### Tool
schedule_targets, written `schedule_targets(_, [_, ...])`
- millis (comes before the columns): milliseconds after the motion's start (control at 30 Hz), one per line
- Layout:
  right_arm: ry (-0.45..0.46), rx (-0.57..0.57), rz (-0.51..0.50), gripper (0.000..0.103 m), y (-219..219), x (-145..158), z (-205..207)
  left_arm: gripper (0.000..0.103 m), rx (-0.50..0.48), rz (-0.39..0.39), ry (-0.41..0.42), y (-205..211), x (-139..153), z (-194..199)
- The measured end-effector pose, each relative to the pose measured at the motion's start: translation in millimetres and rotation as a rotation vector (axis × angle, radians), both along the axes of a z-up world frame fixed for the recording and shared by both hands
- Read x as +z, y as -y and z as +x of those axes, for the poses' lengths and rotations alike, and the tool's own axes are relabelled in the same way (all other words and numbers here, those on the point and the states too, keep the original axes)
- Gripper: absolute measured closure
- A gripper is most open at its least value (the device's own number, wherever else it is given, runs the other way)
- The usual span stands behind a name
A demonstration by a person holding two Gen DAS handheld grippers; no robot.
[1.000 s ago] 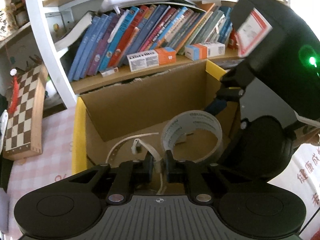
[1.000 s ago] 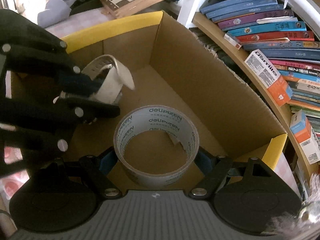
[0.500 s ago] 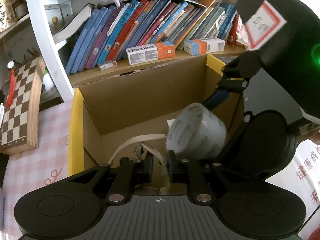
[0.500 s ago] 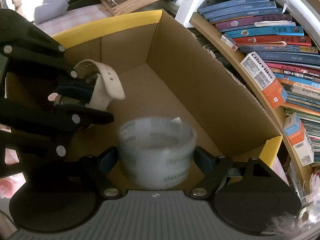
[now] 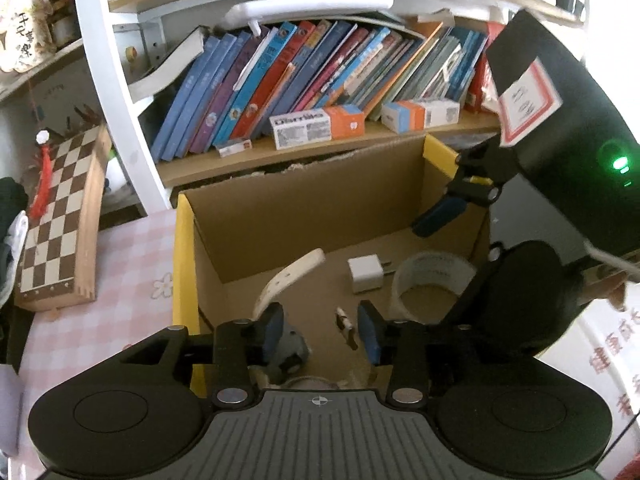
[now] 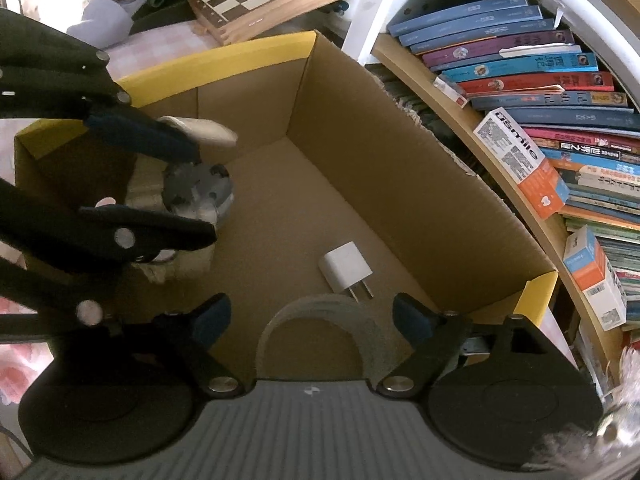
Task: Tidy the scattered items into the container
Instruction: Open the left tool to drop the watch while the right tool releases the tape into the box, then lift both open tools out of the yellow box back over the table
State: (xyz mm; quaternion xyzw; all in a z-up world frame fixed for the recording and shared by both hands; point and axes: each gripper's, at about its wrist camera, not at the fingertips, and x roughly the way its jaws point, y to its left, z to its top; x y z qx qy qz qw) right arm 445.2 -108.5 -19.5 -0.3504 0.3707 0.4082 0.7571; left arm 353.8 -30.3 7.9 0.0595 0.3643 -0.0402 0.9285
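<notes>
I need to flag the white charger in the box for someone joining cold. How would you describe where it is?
Find the open cardboard box with yellow-edged flaps in front of the bookshelf. On its floor lie a roll of tape and a watch with a cream strap. The charger lies between them: a small white plug-in cube, the only solid blocky thing there.

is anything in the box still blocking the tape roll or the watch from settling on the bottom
Nothing visible does. The tape roll rests on the cardboard box floor beside the white charger. The watch hangs between the fingers of the open left gripper, with bare floor below it.
</notes>
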Motion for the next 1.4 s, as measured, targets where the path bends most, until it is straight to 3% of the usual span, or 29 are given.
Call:
schedule_targets(67, [-0.001, -0.006, 0.017, 0.012, 1.7, 1.8, 0.8, 0.058, -0.002, 0.002, 0.02, 0.9, 4.9, -3.6])
schedule_targets(167, [-0.002, -0.022, 0.048, 0.01, 5.4, 5.4, 2.0, 0.034, 0.008, 0.002, 0.07, 1.1, 14.5, -11.7])
schedule_targets(200, [-0.004, -0.031, 0.066, 0.007, 7.9, 7.8, 1.9, 0.031, 0.007, -0.004, 0.087, 0.7, 18.4, -14.5])
schedule_targets(500, [0.002, -0.082, 0.185, 0.004, 31.9, 33.3, -5.2, 0.023, 0.018, -0.037, 0.222, 2.5, 54.5, -34.3])
schedule_targets(633, [0.045, -0.099, 0.216, 0.004, 41.7, 46.7, -12.1, 0.023, 0.024, -0.045, 0.263, 3.4, 66.1, -41.1])
schedule_targets(1100, [0.126, -0.208, 0.375, 0.004, 77.3, 81.7, -45.3, 0.022, 0.055, -0.075, 0.334, 0.1, 79.0, -73.5])
schedule_targets(1400, [0.066, -0.37, 0.508, 0.004, 106.6, 103.5, -69.3, 0.017, 0.088, -0.106, 0.43, -17.2, 93.7, -103.7])
